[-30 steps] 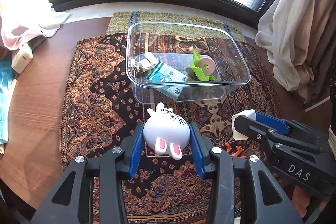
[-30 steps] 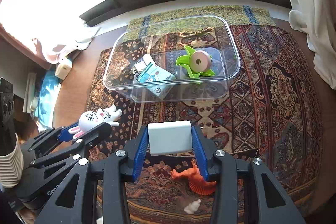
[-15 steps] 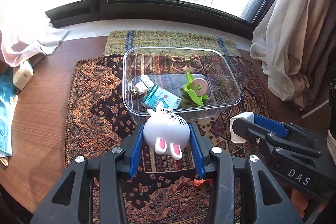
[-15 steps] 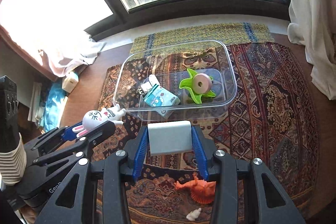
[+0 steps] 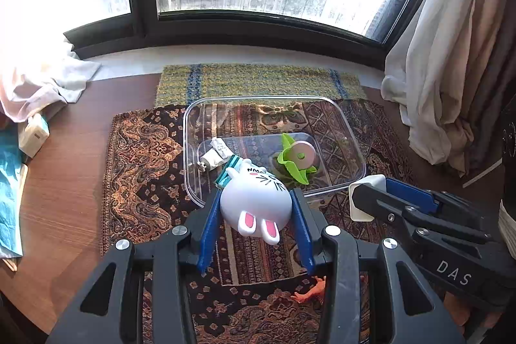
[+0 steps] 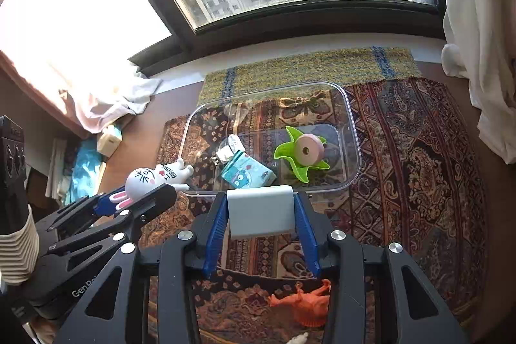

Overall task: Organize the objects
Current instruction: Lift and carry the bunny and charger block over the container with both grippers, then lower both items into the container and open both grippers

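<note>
Left gripper (image 5: 256,208), frame centre, pinches a glossy white rabbit figurine w/ pink ears (image 5: 254,203) at the head's widest sides. Looks light, hard, slippery, so a round head could squirt out. Right gripper (image 6: 261,211) clamps a plain white rectangular block (image 6: 261,210), stiff, flat-sided, an easy hold. Both hang near the front rim of a clear plastic bin (image 5: 354,144).

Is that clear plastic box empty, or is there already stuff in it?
Not empty. The clear box has no lid on and holds a teal packet, a green star-shaped piece with a pink ring, and a small white item.
</note>
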Demonstrator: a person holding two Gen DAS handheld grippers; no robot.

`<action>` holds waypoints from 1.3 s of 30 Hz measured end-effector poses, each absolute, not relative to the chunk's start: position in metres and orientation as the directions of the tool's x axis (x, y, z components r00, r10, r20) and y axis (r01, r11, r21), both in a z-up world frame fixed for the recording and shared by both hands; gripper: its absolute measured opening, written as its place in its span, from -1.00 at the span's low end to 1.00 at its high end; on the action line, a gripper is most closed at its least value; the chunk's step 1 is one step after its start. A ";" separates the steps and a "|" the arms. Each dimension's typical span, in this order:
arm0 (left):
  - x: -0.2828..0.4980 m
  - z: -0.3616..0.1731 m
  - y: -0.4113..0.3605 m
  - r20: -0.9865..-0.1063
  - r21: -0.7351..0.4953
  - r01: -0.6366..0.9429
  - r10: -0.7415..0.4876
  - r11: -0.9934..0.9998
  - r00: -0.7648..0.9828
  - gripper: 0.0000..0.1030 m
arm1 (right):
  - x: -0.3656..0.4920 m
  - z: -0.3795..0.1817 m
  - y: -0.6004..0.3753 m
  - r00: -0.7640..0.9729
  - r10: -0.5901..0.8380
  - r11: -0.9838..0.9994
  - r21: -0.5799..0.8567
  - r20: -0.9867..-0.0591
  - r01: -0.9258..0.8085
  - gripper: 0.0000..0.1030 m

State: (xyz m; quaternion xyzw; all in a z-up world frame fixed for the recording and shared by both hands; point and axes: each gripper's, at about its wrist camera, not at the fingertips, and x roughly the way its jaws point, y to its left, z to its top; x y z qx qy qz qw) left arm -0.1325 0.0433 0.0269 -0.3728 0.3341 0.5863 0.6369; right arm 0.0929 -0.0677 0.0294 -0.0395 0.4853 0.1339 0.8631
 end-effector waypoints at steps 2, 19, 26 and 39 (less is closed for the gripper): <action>-0.132 0.027 0.047 -0.862 -0.088 -0.995 0.498 0.037 0.094 -0.19 | 0.097 0.030 -0.066 0.492 0.195 0.960 0.062 -0.848 -0.273 -0.18; -0.135 0.024 0.095 -0.862 -0.085 -0.995 0.496 0.052 0.100 -0.19 | 0.150 0.029 -0.048 0.477 0.197 0.956 0.060 -0.857 -0.286 -0.18; -0.138 0.013 0.117 -0.873 -0.074 -0.996 0.480 0.049 0.088 -0.19 | 0.177 0.019 -0.040 0.452 0.192 0.954 0.059 -0.871 -0.293 -0.19; -0.141 -0.019 0.150 -0.905 -0.096 -0.994 0.411 0.049 0.107 -0.19 | 0.218 -0.010 -0.035 0.382 0.163 0.960 0.057 -0.910 -0.273 -0.18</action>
